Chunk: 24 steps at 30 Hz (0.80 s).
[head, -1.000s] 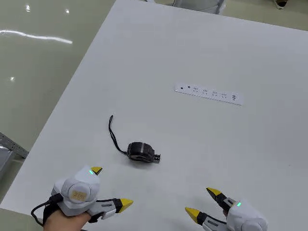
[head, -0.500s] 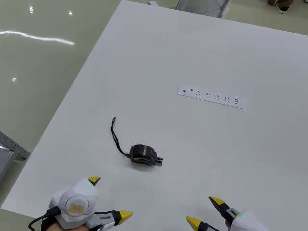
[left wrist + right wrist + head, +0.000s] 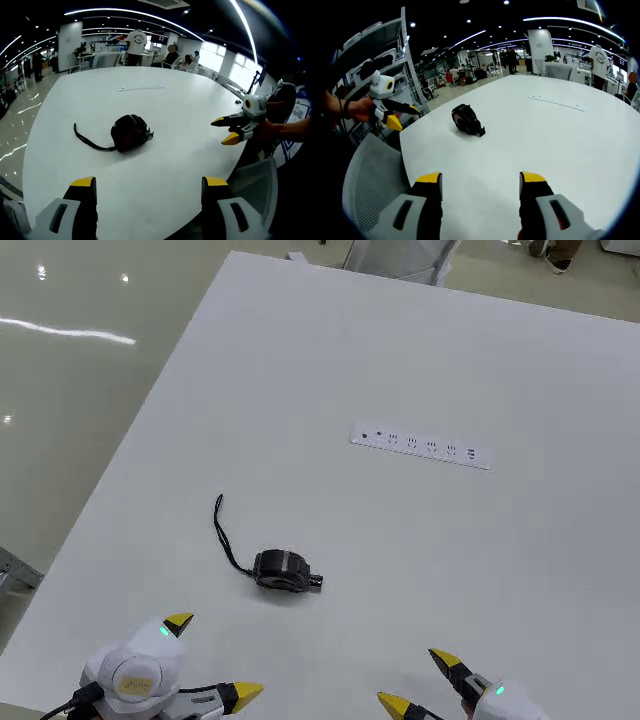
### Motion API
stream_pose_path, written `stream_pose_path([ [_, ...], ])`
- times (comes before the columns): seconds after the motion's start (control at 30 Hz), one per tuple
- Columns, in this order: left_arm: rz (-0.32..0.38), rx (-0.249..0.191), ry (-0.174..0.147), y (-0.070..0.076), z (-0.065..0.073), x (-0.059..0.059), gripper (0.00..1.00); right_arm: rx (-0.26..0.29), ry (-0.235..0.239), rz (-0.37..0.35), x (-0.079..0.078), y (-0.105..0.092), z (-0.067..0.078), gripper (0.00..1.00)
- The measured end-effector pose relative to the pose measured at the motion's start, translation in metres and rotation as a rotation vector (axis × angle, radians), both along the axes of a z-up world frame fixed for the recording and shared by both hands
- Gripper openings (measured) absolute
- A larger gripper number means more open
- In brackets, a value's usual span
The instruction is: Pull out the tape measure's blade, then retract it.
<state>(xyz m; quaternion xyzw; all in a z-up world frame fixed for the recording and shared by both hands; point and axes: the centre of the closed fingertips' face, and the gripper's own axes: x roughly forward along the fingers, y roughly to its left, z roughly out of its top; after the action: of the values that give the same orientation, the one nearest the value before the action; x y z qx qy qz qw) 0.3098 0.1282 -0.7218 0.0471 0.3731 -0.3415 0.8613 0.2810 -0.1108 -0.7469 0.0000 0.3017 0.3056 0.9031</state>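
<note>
Here my yellow-tipped white left gripper [image 3: 214, 657] and right gripper [image 3: 416, 678] gape wide, empty, before the round black tape measure [image 3: 280, 569], bodies cropped.

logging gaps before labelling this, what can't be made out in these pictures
tape measure label and markings: too small in the head view, dark and blurred in both gripper views.
right gripper body: cut off by the head view's bottom edge.
power strip switch state: too small in the head view.
</note>
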Motion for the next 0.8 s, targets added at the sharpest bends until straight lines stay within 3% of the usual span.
stream_pose_path([
  [0.3, -0.004, 0.002, 0.002, -0.002, -0.001, -0.002, 0.83, 0.009, 0.011, -0.003, -0.005, 0.001, -0.001, 0.63],
  [0.8, 0.030, -0.023, 0.042, 0.004, -0.006, -0.004, 0.84, 0.018, 0.031, 0.001, -0.011, 0.001, -0.009, 0.63],
])
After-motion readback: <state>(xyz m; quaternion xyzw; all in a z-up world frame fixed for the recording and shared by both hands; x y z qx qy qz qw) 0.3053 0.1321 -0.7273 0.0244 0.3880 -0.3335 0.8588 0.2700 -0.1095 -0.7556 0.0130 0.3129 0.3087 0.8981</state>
